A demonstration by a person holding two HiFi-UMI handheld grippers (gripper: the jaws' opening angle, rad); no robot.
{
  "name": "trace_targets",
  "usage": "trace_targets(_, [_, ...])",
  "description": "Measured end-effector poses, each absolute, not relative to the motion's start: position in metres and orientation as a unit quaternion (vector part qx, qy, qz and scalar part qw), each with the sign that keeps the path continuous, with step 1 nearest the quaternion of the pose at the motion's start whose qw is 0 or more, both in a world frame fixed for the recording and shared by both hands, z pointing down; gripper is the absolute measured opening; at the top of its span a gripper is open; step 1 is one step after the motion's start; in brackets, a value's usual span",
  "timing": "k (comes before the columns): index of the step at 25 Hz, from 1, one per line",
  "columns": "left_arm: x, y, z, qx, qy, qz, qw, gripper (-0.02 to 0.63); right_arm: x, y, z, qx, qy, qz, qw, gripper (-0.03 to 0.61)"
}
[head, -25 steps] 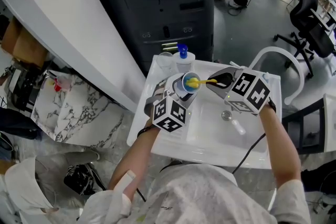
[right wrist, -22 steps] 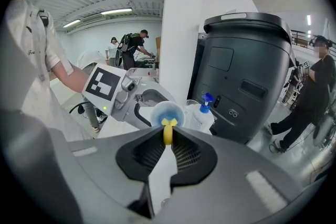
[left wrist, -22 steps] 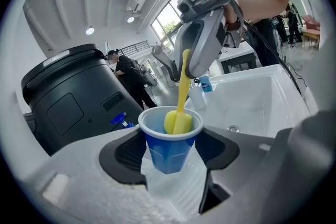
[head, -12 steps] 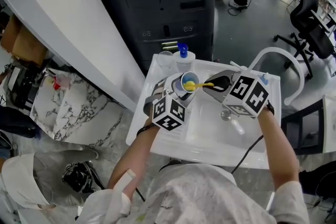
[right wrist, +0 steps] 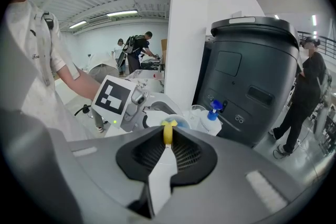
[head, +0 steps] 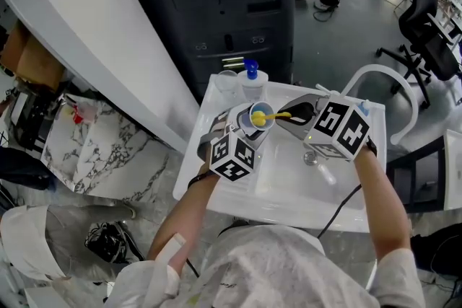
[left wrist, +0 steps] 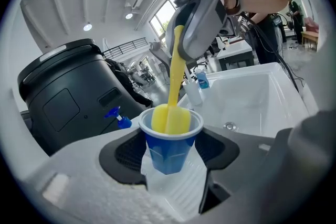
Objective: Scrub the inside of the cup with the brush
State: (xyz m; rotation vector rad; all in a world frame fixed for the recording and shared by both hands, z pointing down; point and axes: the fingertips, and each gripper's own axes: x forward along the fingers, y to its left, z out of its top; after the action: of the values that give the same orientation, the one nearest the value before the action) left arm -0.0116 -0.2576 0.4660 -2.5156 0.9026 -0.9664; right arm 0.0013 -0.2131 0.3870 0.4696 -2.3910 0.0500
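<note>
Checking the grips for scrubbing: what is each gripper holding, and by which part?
The left gripper clamps the blue cup by its lower sides; the right gripper pinches the yellow brush by its handle.

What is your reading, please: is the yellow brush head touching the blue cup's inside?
Touching. The left gripper view shows the brush head sitting inside the cup, filling its mouth and pressed against the inner wall.

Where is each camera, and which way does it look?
Head view: on the person's head, looking steeply down at the sink; forearms, left gripper and right gripper show.
Left gripper view: on the left gripper, facing the blue cup with the yellow brush; right gripper above.
Right gripper view: on the right gripper, facing the left gripper and black bin.
Shared: both gripper views show the brush.
</note>
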Motion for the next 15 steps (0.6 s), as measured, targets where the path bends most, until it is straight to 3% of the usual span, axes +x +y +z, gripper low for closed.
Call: trace_targets(15, [-0.005, -0.249, 0.469, -0.878, 0.299, -0.339, 0.157, 0.293, 0.008, -0.218, 0.375, 0.186, -0.922, 0.015, 0.339, 0.035])
